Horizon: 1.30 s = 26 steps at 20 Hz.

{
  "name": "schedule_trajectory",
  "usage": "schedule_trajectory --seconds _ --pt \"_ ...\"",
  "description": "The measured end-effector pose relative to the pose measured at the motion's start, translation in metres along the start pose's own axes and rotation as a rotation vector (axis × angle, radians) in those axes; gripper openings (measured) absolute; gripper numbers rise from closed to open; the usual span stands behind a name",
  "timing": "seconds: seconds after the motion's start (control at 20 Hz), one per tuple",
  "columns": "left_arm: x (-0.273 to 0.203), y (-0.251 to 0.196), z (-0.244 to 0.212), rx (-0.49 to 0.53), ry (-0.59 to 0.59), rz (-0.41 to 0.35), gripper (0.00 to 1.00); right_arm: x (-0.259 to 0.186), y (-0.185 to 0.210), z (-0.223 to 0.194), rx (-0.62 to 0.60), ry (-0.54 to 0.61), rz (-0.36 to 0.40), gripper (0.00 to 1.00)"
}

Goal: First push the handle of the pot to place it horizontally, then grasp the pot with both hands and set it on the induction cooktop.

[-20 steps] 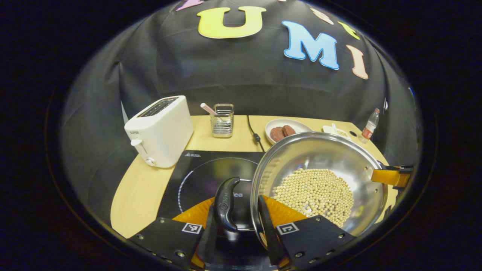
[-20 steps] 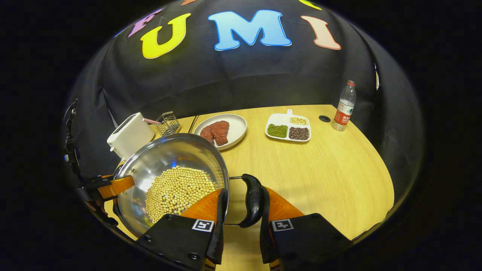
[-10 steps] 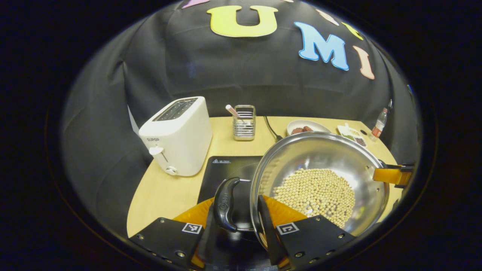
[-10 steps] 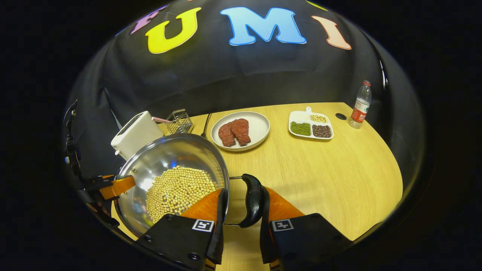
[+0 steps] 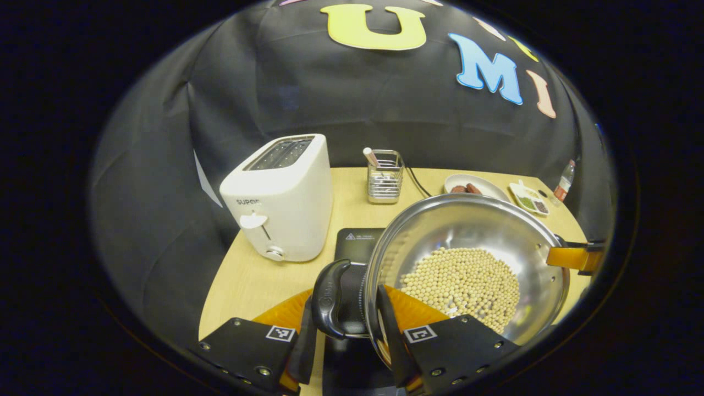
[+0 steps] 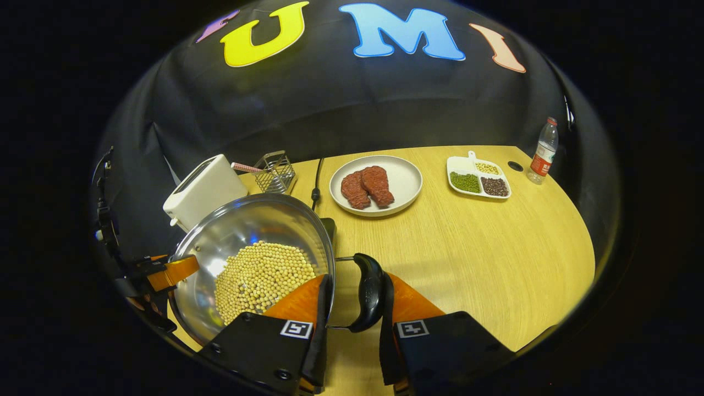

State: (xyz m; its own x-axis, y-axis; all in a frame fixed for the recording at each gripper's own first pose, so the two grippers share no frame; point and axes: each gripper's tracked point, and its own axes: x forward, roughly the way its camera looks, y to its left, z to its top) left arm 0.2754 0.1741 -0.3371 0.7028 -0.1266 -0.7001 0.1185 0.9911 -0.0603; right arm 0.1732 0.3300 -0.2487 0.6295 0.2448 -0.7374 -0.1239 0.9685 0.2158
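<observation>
In the left gripper view, the left gripper (image 5: 345, 330) clamped one pot (image 5: 467, 264) handle; the pot held soybeans (image 5: 462, 283) above the induction cooktop (image 5: 357, 242). In the right gripper view, the right gripper (image 6: 352, 324) clamped the other handle; one plate (image 6: 407, 176) carried two steaks (image 6: 367, 187).

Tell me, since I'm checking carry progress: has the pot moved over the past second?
Yes. In the left gripper view the pot has travelled left toward the toaster, now covering most of the induction cooktop, whose ring showed before.
</observation>
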Motion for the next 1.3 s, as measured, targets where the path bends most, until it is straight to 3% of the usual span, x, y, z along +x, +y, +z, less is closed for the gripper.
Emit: schedule_trajectory --seconds 0.25,0.35,0.6,0.75,0.85,0.9,1.25,1.3 --pt "0.009 0.019 0.007 -0.008 -0.009 0.004 0.56 0.010 0.017 0.007 -0.007 -0.011 0.007 0.37" --pt "0.012 0.022 0.008 -0.001 -0.013 -0.002 0.56 0.012 0.020 0.009 -0.003 -0.015 0.010 0.41" --pt "0.013 0.031 0.011 0.002 -0.029 0.006 0.58 0.015 0.026 0.010 -0.004 -0.027 0.019 0.41" --pt "0.012 0.035 0.012 0.021 -0.074 0.050 0.64 0.012 0.034 0.010 -0.016 -0.049 0.075 0.53" --pt "0.007 0.041 0.015 0.031 -0.103 0.095 0.70 0.007 0.038 0.017 -0.025 -0.080 0.108 0.70" --pt "0.004 0.041 0.016 0.018 -0.113 0.101 0.81 0.004 0.039 0.020 -0.033 -0.100 0.115 0.97" --pt "-0.050 0.029 0.052 -0.047 -0.281 0.136 0.78 -0.049 0.007 0.056 -0.101 -0.271 0.105 0.98" --pt "-0.059 0.024 0.058 -0.046 -0.307 0.137 0.78 -0.059 -0.001 0.063 -0.103 -0.299 0.099 0.93"
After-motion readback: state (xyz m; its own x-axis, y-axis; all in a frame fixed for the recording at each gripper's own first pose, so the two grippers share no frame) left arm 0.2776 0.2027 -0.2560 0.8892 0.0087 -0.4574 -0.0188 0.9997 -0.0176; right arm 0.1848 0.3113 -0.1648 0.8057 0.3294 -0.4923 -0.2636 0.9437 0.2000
